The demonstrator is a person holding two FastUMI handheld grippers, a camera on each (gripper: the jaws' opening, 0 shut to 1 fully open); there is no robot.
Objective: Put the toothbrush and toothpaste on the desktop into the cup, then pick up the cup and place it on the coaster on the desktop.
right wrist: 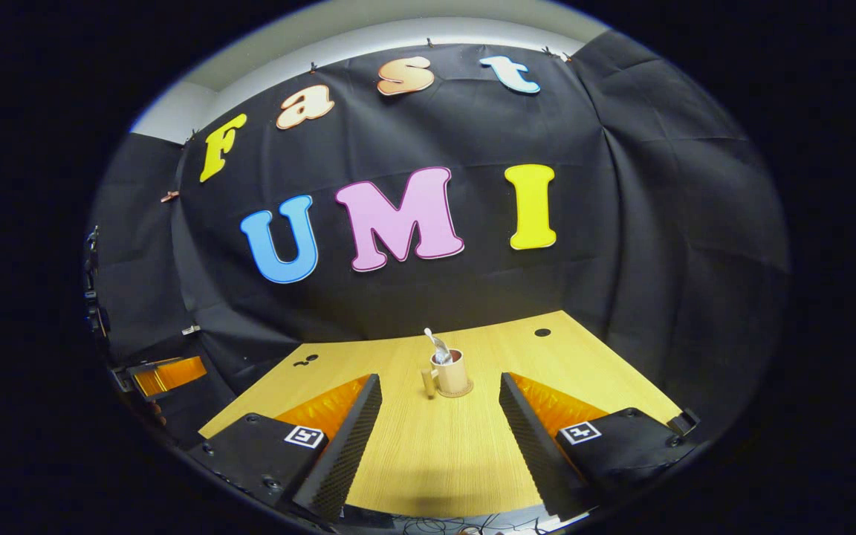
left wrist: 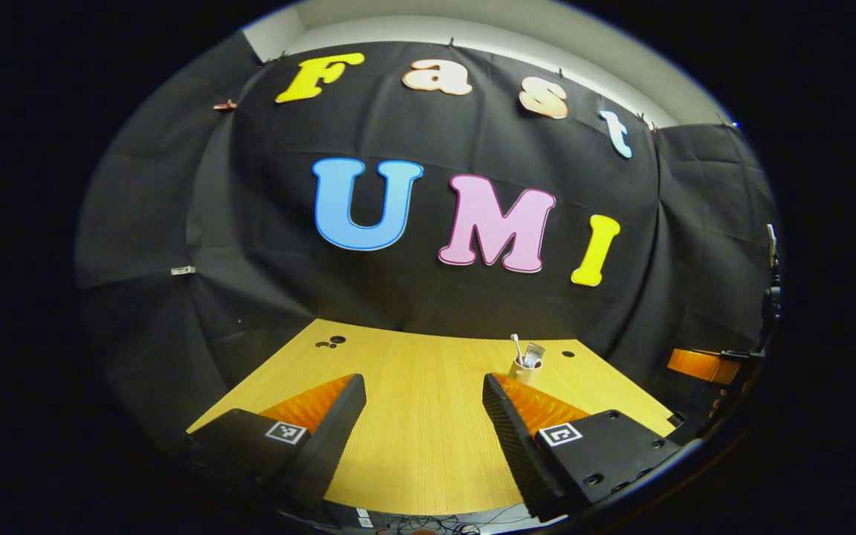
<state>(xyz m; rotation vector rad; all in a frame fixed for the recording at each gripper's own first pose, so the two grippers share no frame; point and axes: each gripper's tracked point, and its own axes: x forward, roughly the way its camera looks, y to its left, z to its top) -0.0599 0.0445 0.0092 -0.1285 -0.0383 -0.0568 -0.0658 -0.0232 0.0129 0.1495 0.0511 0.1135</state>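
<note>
A tan cup [right wrist: 452, 374] with a handle on its left stands upright on a round coaster [right wrist: 455, 391] near the middle of the wooden desktop [right wrist: 428, 446]. A toothbrush [right wrist: 435, 343] and a toothpaste tube stick up out of it. In the left gripper view the cup [left wrist: 525, 369] sits far off just past the right finger, with the toothbrush [left wrist: 516, 346] and the toothpaste [left wrist: 533, 354] in it. My left gripper [left wrist: 423, 401] hangs open over the near desktop, holding nothing. My right gripper [right wrist: 440, 405] is open too, well short of the cup.
Small dark holes mark the desktop at the far left [left wrist: 330, 342] and far right [right wrist: 542, 332]. The other gripper shows at the edge of each view [left wrist: 703, 364] [right wrist: 164, 374]. Cables lie below the desk's near edge [right wrist: 458, 526].
</note>
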